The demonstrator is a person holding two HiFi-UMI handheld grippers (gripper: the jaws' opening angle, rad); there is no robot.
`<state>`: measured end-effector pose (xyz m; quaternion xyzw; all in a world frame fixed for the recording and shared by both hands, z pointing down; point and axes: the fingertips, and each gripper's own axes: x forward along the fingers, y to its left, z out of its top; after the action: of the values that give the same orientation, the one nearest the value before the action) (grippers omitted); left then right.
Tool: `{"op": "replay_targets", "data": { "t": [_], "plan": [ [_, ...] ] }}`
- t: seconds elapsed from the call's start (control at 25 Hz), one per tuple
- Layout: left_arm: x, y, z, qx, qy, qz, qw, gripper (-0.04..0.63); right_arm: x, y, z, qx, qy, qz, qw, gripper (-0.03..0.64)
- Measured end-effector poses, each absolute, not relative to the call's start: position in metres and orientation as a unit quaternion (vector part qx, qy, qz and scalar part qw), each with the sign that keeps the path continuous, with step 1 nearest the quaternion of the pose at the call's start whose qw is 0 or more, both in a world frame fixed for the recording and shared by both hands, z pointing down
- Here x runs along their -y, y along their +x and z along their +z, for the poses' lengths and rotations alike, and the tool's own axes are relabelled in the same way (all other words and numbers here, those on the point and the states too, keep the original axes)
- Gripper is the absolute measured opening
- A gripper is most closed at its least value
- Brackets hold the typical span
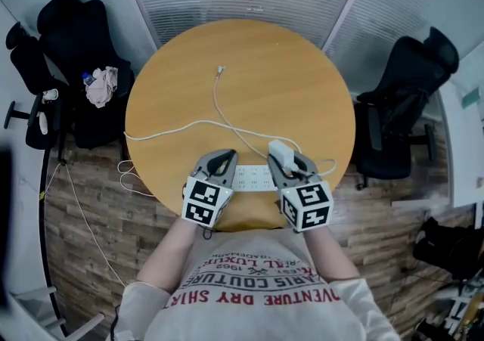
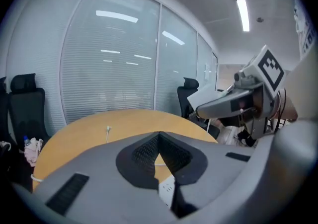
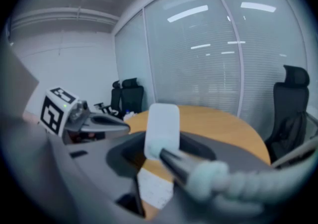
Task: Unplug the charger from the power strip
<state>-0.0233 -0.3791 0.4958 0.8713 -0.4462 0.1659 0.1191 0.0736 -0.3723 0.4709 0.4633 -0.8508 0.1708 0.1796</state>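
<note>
My right gripper (image 1: 283,158) is shut on the white charger (image 1: 281,151), holding it above the near edge of the round wooden table (image 1: 302,82). In the right gripper view the charger (image 3: 162,127) stands upright between the jaws, its blurred cable (image 3: 223,182) trailing toward the camera. The white power strip (image 1: 253,177) lies flat on the table between both grippers and shows below the jaws in each gripper view (image 3: 154,191) (image 2: 168,191). My left gripper (image 1: 224,156) hovers at the strip's left end, its tips (image 2: 159,135) touching and nothing in them. The charger's thin cable (image 1: 224,115) ends in a loose connector (image 1: 220,69).
A second white cord (image 1: 162,132) crosses the table and drops off its left edge to the wood floor. Black office chairs stand at left (image 1: 72,44) and right (image 1: 408,97); the left one holds a cloth and bottle (image 1: 100,86). Glass walls with blinds rise behind the table.
</note>
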Motion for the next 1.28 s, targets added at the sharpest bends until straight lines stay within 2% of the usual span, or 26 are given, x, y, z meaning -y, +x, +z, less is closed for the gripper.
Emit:
{"op": "replay_targets", "data": {
  "t": [0.2, 0.48, 1.28],
  "plan": [
    [0.392, -0.051, 0.422, 0.489, 0.865, 0.093, 0.060, 0.032, 0.388, 0.074, 0.432, 0.867, 0.459, 0.146, 0.131, 0.155],
    [0.391, -0.077, 0.355, 0.518, 0.855, 0.024, 0.023, 0.032, 0.398, 0.079, 0.388, 0.879, 0.459, 0.109, 0.072, 0.155],
    [0.389, -0.069, 0.357, 0.507, 0.860, 0.026, 0.046, 0.032, 0.402, 0.075, 0.383, 0.885, 0.453, 0.096, 0.054, 0.155]
  ]
}}
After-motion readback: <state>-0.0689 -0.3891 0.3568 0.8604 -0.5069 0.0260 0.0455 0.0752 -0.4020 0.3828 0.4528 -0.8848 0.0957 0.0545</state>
